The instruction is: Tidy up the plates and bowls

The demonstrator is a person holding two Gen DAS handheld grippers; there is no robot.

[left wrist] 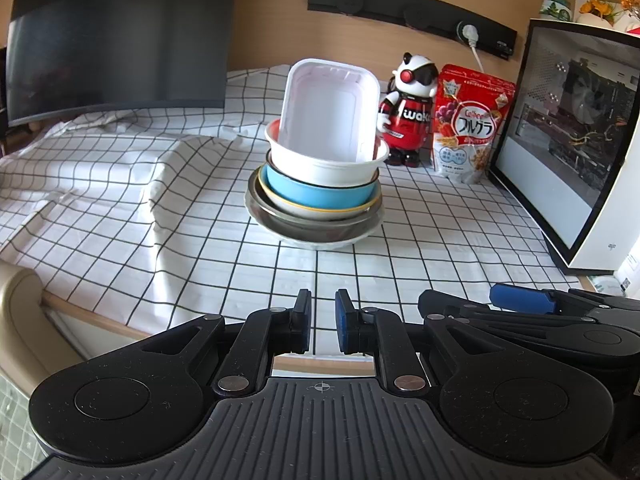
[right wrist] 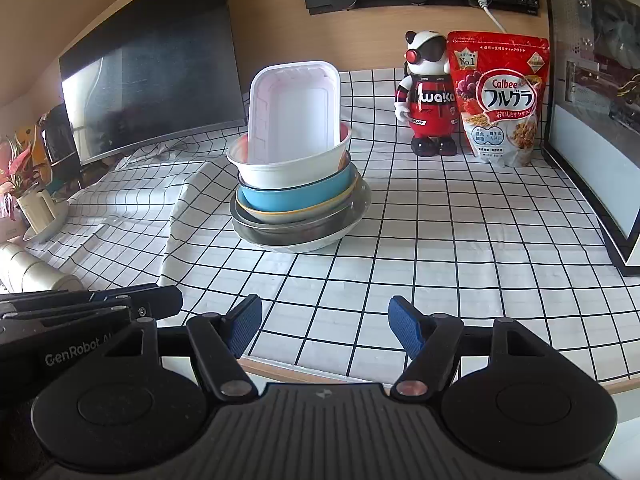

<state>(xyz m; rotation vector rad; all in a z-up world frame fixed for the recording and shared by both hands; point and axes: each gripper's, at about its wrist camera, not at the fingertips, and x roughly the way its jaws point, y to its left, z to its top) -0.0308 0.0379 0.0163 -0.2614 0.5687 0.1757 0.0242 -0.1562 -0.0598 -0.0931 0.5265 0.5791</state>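
A stack of dishes stands mid-table on the checked cloth (left wrist: pixel 400 240). A white rectangular tray (left wrist: pixel 328 108) (right wrist: pixel 292 120) leans upright in a white round bowl (left wrist: pixel 320 164) (right wrist: pixel 288 172). Below come a blue bowl (left wrist: pixel 316 194) (right wrist: pixel 296 198), a yellow-rimmed plate (left wrist: pixel 312 210), a metal dish (left wrist: pixel 304 226) (right wrist: pixel 288 232) and a white plate (left wrist: pixel 320 245). My left gripper (left wrist: pixel 323 312) hovers near the table's front edge, shut with nothing between its blue pads. My right gripper (right wrist: pixel 324 312) is beside it, open and empty, well short of the stack.
A dark monitor (left wrist: pixel 116 44) stands at the back left. A red robot figure (left wrist: pixel 408 116), a cereal bag (left wrist: pixel 468 124) and a glass-sided computer case (left wrist: pixel 568 140) fill the back right. A potted plant (right wrist: pixel 24 184) and tape rolls (right wrist: pixel 36 272) sit far left. The cloth is rumpled on the left.
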